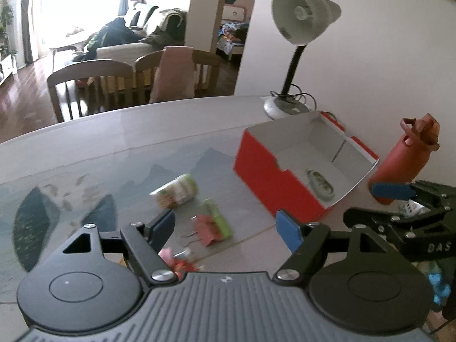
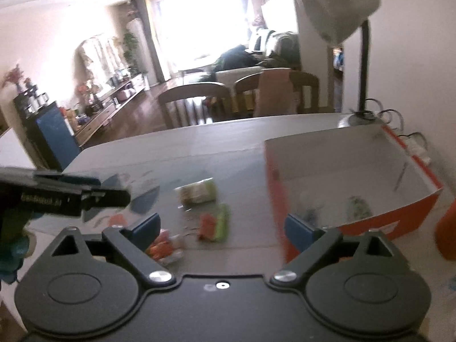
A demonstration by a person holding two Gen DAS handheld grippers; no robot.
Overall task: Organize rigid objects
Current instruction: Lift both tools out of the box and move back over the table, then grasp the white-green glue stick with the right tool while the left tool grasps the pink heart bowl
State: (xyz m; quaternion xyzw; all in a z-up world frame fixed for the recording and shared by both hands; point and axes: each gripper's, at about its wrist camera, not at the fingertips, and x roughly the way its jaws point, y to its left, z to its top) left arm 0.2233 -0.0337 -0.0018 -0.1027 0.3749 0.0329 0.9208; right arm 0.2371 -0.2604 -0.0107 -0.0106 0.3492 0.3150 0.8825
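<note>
Left gripper (image 1: 228, 229) fingers wide, empty, right gripper (image 2: 225, 229) likewise

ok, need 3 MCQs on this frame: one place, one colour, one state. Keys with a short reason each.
1. Where does the small jar lie?
A. in the box
B. on the table, left of the box
C. beside the lamp base

2. What colour is the outside of the box?
A. red
B. blue
C. green

3. How does the left gripper stand?
A. shut on the jar
B. shut on the green tube
C. open, holding nothing

Key:
1 B, the jar lies on its side on the table, clear of the box.
2 A, its outer walls are red, the inside white.
3 C, the blue pads stand apart with nothing gripped; the green tube lies on the table beyond.
</note>
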